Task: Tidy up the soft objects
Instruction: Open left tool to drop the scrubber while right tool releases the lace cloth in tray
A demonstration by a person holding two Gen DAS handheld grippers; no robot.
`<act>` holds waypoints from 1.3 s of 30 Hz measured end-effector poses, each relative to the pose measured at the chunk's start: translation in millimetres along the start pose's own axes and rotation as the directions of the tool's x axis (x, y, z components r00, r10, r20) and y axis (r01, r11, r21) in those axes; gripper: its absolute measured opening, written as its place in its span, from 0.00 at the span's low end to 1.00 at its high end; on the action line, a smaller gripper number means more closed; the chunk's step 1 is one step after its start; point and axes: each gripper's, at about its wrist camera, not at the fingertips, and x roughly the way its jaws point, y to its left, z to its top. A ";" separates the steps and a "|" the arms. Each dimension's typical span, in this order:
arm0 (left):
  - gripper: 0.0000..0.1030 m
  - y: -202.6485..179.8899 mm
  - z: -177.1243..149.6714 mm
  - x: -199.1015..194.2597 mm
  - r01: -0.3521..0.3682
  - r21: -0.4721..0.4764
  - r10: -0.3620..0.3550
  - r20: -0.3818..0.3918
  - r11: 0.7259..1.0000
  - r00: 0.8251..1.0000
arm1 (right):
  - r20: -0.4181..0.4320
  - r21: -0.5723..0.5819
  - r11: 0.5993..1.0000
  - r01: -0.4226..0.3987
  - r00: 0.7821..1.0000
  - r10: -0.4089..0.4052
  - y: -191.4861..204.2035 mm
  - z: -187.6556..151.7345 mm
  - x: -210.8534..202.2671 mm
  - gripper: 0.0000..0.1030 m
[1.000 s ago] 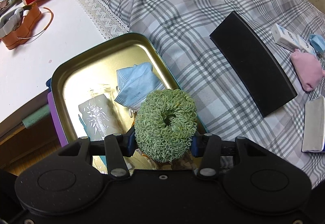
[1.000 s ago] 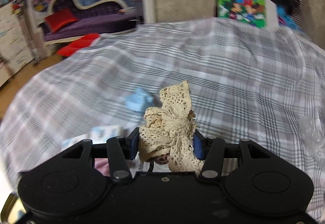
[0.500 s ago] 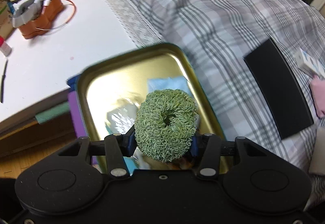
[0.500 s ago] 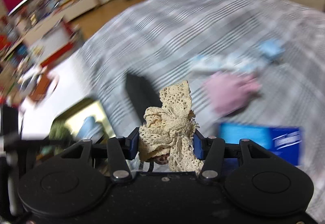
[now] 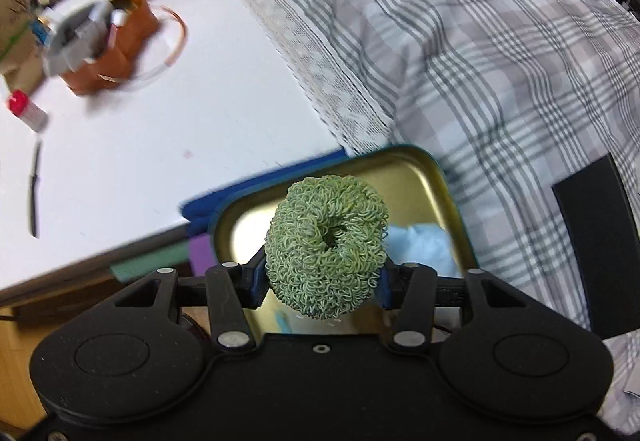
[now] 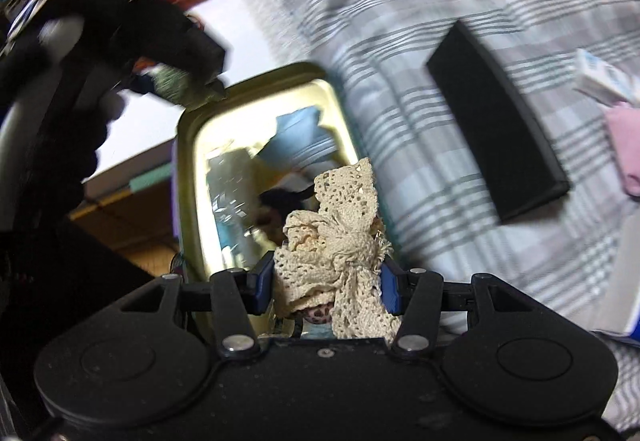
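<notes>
A green curly scrunchie [image 5: 326,241] sits between the blue pads of my left gripper [image 5: 322,275]. The jaws are opening, though the pads still touch it. It hangs over the far end of a gold tin [image 5: 440,177] with a blue face mask [image 5: 420,245] inside. My right gripper [image 6: 328,287] is shut on a cream lace bow [image 6: 340,237] above the near end of the same tin [image 6: 256,81]. In the right wrist view the left gripper [image 6: 184,81] appears blurred over the tin's far left corner.
A checked bedspread [image 5: 500,61] lies to the right, with a black pad [image 6: 496,113], a pink pouch [image 6: 624,145] and a white box [image 6: 600,77] on it. To the left is a white table [image 5: 160,121] with a brown holder [image 5: 112,41], a red-capped bottle [image 5: 26,109] and a pen [image 5: 35,189].
My left gripper carried the green scrunchie toward the tin's far end and the table. My right gripper swung round and down from facing across the bed to above the tin, bow still held.
</notes>
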 end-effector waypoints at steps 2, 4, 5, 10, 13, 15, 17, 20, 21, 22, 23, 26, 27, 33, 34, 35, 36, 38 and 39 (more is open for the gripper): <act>0.49 -4.2 1.0 5.9 0.027 -0.001 -0.027 -0.035 1.000 0.999 | -0.016 -0.016 1.000 -0.003 1.000 0.003 7.8 1.0 8.4 0.49; 0.49 -9.9 2.6 7.9 0.030 0.005 -0.030 -0.045 1.000 0.999 | -0.031 -0.025 1.000 0.000 1.000 -0.001 14.3 1.1 17.3 0.49; 0.50 -11.8 3.2 7.3 0.024 0.007 -0.024 -0.042 1.000 0.999 | -0.038 -0.029 1.000 0.000 0.999 -0.001 17.8 1.1 21.9 0.49; 0.64 -12.7 4.4 -4.4 -0.003 0.006 0.003 0.030 1.000 1.000 | -0.067 -0.033 0.999 -0.021 0.998 0.018 28.7 3.0 40.8 0.50; 0.66 -11.7 3.2 -5.5 -0.031 0.014 0.030 0.050 0.999 0.998 | -0.072 -0.035 0.999 -0.039 0.997 0.036 34.5 4.7 47.4 0.58; 0.66 -10.3 1.2 -4.0 -0.025 0.014 0.025 0.041 1.000 0.999 | -0.070 -0.032 0.999 -0.038 0.997 0.035 35.5 5.3 49.0 0.60; 0.66 -9.2 -1.1 -3.0 -0.020 0.012 0.020 0.034 1.000 0.999 | -0.068 -0.032 0.999 -0.024 0.997 0.022 36.0 6.0 49.5 0.60; 0.66 -10.1 -4.6 -4.4 -0.020 0.015 0.019 0.038 1.000 0.999 | -0.063 -0.035 0.999 0.004 0.998 -0.006 33.7 5.9 47.9 0.60; 0.66 -10.8 -5.8 -4.8 -0.020 0.019 0.019 0.040 1.000 0.999 | -0.062 -0.037 0.999 0.017 0.998 -0.019 33.3 5.7 47.3 0.60; 0.66 -11.8 -7.2 -5.2 -0.022 0.023 0.021 0.042 1.000 0.999 | -0.062 -0.041 0.999 0.032 0.997 -0.034 32.5 5.1 47.1 0.60; 0.66 -12.4 -8.1 -5.1 -0.024 0.026 0.023 0.043 0.999 0.999 | -0.061 -0.044 0.998 0.047 0.997 -0.049 31.5 4.3 46.6 0.60; 0.66 -14.4 -10.2 -4.2 -0.024 0.038 0.022 0.039 0.999 0.999 | -0.062 -0.056 0.994 0.095 0.993 -0.098 30.6 1.8 45.6 0.60; 0.66 -15.1 -10.6 -3.9 -0.024 0.041 0.022 0.038 0.999 0.999 | -0.059 -0.057 0.993 0.105 0.992 -0.108 30.3 0.7 44.6 0.60; 0.66 -16.3 -13.1 -6.2 -0.029 0.050 0.027 0.048 0.998 0.998 | -0.063 -0.048 0.993 0.109 0.992 -0.112 26.7 -1.8 41.8 0.60; 0.66 -16.6 -13.4 -6.6 -0.031 0.052 0.029 0.051 0.998 0.998 | -0.062 -0.048 0.993 0.112 0.991 -0.114 26.4 -2.2 41.4 0.60; 0.66 -16.7 -13.8 -7.1 -0.032 0.053 0.029 0.053 0.998 0.998 | -0.061 -0.048 0.992 0.113 0.991 -0.116 26.0 -2.6 41.0 0.60; 0.66 -16.7 -14.1 -7.5 -0.032 0.053 0.029 0.054 0.998 0.998 | -0.061 -0.047 0.992 0.114 0.991 -0.117 26.1 -2.6 40.8 0.60; 0.66 -16.6 -15.0 -8.6 -0.030 0.054 0.027 0.056 0.998 0.998 | -0.060 -0.044 0.992 0.119 0.991 -0.122 26.1 -2.7 38.9 0.60; 0.66 -16.7 -15.4 -9.1 -0.030 0.054 0.027 0.058 0.998 0.998 | -0.060 -0.043 0.992 0.122 0.990 -0.124 26.2 -2.6 38.3 0.60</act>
